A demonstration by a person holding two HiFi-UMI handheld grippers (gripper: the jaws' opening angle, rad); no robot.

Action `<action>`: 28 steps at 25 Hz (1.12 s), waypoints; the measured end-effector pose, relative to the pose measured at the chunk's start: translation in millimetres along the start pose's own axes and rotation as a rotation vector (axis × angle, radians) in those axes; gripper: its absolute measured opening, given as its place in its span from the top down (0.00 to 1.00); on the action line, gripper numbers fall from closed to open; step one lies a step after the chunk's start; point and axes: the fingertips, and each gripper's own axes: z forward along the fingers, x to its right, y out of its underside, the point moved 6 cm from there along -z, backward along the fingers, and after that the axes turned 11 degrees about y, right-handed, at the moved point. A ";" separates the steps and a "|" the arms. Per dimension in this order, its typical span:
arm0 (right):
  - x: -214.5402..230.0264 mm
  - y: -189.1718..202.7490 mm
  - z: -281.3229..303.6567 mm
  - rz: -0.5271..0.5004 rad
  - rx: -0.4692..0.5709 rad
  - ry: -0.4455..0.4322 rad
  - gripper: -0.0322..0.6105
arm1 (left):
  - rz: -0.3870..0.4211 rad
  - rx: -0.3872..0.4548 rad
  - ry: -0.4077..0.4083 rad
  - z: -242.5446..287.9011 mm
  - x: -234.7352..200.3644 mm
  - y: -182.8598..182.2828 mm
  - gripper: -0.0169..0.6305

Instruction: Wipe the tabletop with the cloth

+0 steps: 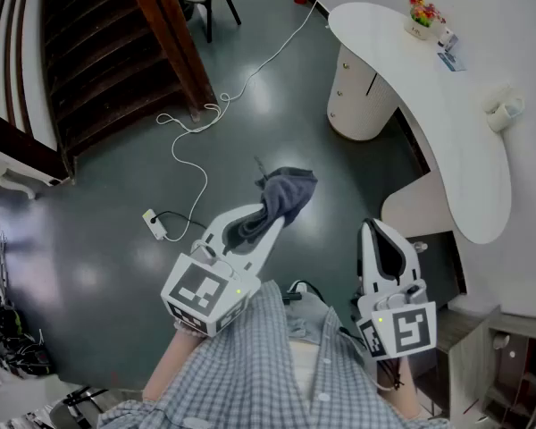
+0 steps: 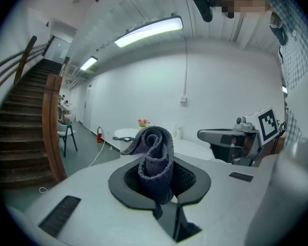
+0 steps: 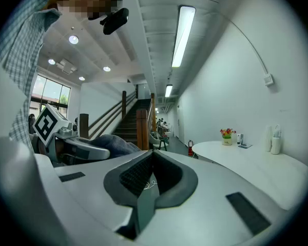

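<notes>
A dark grey cloth (image 1: pixel 288 195) hangs bunched from the tip of my left gripper (image 1: pixel 270 220), which is shut on it above the floor. In the left gripper view the cloth (image 2: pixel 155 160) stands rolled up between the black pads of the left gripper (image 2: pixel 156 183). My right gripper (image 1: pixel 381 232) is held beside it at the right, shut, with nothing in it; its pads meet in the right gripper view (image 3: pixel 153 174). The white curved tabletop (image 1: pixel 451 128) lies ahead to the right, apart from both grippers.
A flower pot (image 1: pixel 422 14), a small card (image 1: pixel 449 58) and a white cup (image 1: pixel 509 111) stand on the table. A white cable (image 1: pixel 196 164) with a plug block (image 1: pixel 155 224) runs over the grey floor. A wooden staircase (image 1: pixel 98 52) rises at the left.
</notes>
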 end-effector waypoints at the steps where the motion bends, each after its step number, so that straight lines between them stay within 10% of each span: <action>1: 0.4 0.5 0.3 0.001 -0.001 0.001 0.94 | -0.005 -0.007 -0.005 0.6 -0.4 -0.5 0.89; 28: 54.6 12.0 -17.0 0.037 0.017 0.012 0.94 | 0.016 -0.005 -0.063 35.1 23.3 -3.9 0.89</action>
